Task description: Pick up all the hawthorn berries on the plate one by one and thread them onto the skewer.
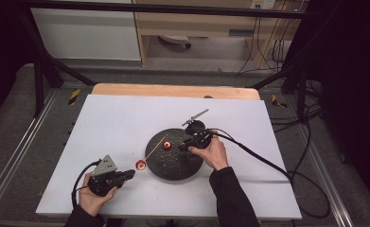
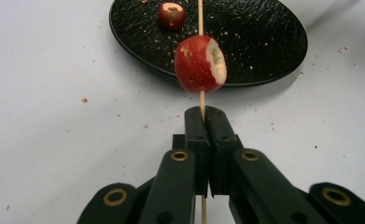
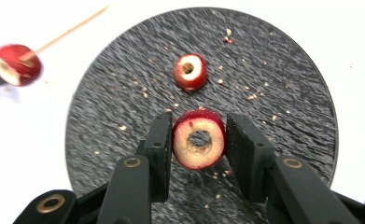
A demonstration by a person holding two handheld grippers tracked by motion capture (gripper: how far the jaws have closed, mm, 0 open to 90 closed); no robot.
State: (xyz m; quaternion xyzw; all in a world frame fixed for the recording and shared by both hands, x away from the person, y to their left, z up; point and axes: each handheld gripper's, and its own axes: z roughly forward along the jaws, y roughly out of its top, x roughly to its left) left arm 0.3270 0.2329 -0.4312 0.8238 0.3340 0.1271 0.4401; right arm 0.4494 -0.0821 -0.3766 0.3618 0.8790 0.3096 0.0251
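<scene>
Evidently light and soft, the cored fruit (image 3: 199, 144) sits clamped in the right tongs (image 3: 199, 149) over the plate (image 3: 283, 93); grip its skin sides gently. Left tongs (image 2: 204, 116) pinch the skewer (image 2: 200, 18), holding one fruit left of the plate.

No text, label, brand, number or sign can be read in any of the views. The yellow-and-black striped markers (image 1: 74, 96) on the floor rails beside the desk carry a warning pattern but no words.
</scene>
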